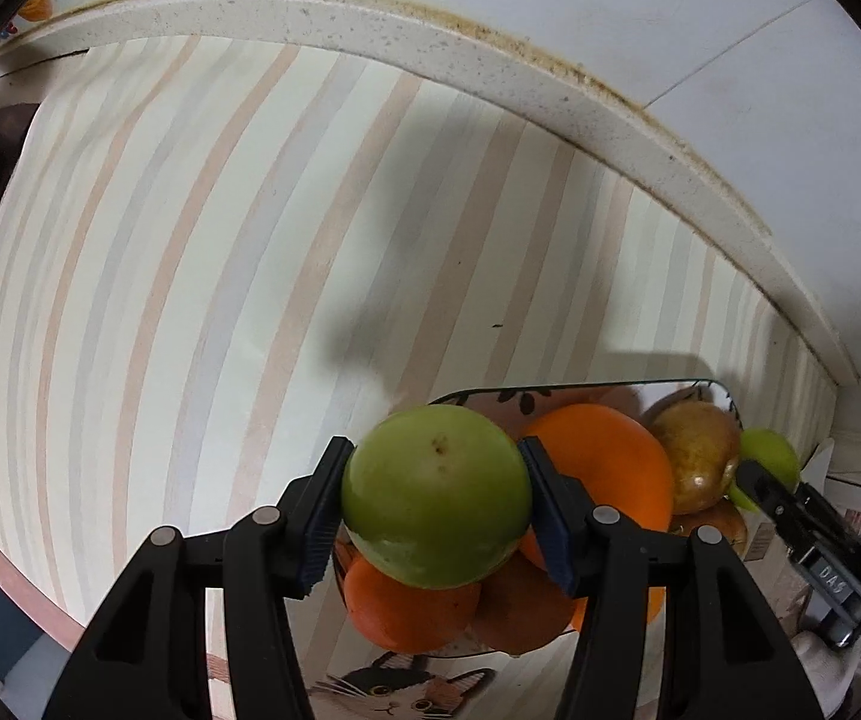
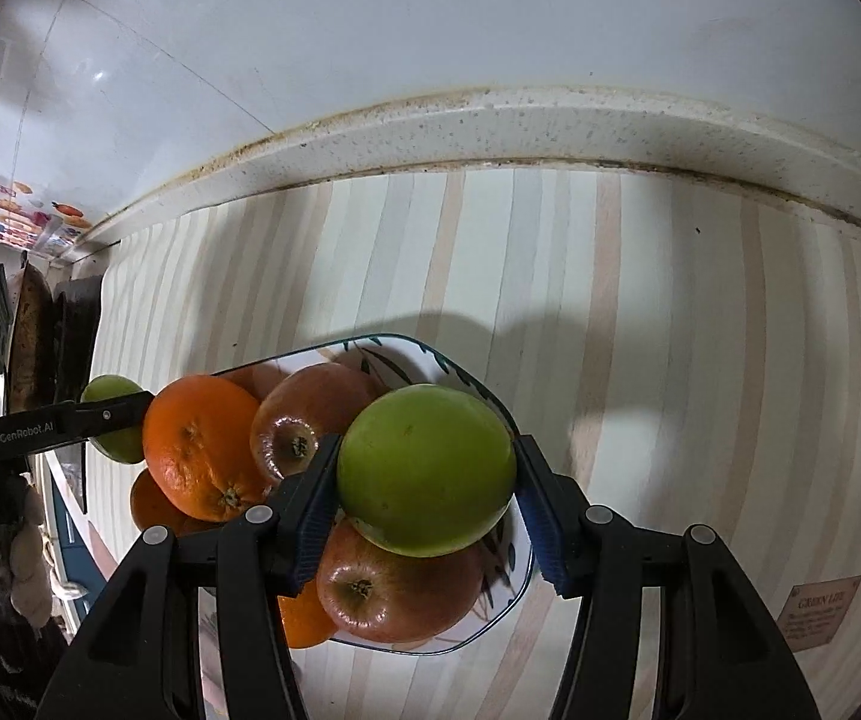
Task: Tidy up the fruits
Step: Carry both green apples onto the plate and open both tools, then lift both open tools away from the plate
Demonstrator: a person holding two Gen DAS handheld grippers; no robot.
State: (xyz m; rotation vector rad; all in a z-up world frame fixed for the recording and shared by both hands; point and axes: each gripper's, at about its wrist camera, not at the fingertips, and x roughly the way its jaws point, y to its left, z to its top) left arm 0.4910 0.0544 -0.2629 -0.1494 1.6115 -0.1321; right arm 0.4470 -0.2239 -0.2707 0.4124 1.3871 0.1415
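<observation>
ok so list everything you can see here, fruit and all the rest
green apples: 2, green, one in the left gripper, one in the right gripper, both above the plate
oranges: at least 3, orange, piled on the plate's left side
red apples: 2, reddish, on the plate
plate: 1, white with leaf print and dark rim, on the striped mat
striped mat: 1, pastel stripes, covering the counter
counter ledge: 1, speckled off-white, along the wall
cat picture: 1, brown and white, bottom of the left wrist view
left gripper: black, blue pads, shut on a green apple
right gripper: black, blue pads, shut on a green apple
</observation>
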